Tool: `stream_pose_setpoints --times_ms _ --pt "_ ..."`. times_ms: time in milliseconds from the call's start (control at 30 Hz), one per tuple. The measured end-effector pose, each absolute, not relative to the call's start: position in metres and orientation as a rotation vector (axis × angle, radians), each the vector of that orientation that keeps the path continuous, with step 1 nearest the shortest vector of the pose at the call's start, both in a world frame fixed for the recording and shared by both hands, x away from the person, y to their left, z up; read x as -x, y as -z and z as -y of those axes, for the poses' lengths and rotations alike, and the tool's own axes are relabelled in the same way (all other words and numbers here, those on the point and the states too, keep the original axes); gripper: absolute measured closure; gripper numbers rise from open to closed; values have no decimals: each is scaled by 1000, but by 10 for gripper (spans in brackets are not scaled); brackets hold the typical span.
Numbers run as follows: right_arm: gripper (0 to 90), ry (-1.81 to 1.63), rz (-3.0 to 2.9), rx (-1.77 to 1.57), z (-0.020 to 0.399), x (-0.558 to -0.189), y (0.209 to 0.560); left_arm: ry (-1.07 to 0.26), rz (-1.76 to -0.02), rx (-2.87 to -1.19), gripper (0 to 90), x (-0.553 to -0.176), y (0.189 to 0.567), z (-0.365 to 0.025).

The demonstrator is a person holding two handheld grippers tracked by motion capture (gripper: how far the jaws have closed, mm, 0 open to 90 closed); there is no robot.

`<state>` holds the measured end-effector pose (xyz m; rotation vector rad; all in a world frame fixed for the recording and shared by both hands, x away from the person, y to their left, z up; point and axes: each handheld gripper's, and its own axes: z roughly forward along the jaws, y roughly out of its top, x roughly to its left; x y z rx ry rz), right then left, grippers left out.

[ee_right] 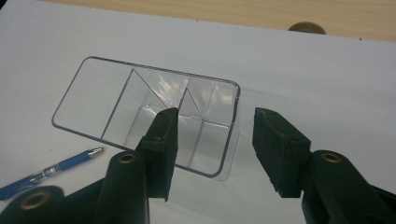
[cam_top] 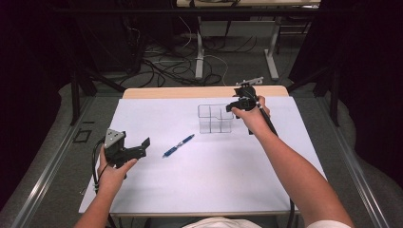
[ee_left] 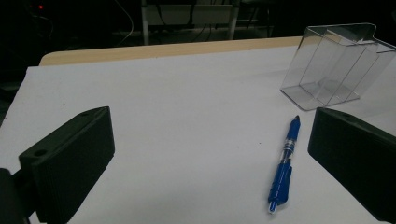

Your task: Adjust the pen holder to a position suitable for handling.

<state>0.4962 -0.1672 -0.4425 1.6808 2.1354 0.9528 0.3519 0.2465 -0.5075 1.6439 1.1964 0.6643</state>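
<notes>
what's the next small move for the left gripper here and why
Probably ease the left gripper forward and a little right until its open jaws straddle the blue pen. The pen lies loose on the white table, off-centre near one jaw. The right gripper hovers open at the clear organizer, which looks ready to receive it.

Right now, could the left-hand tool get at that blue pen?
Probably yes. The left tool is open, the blue pen lies loose on bare white table just ahead, and nothing stands between them.
</notes>
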Motion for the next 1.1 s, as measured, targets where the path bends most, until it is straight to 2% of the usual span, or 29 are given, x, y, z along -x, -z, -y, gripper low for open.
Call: stream_pose_setpoints --times_ms 233,267,467,767,867,1033,1100 --pt "440 -1053 -2140 -1599 178 -488 434 -659 -1200 -1644 10 -351 508 -246" --pt "397 -1085 -2138 -1578 182 -485 433 -656 -1201 -1644 11 -351 508 -246" --pt "363 -1067 -2133 -1508 192 -473 434 -653 -1206 -1649 17 -352 509 -245" --pt "152 -1110 -2061 -1367 205 -445 444 -651 -1206 -1659 17 -352 509 -246" --pt "139 -1116 -2024 -1327 210 -435 447 -655 -1204 -1672 17 -352 509 -246" --pt "0 -1169 -1982 -1298 219 -416 453 -651 -1209 -1666 17 -352 509 -245" --pt "0 -1186 -1975 -1288 222 -407 456 -650 -1210 -1670 17 -352 509 -245"
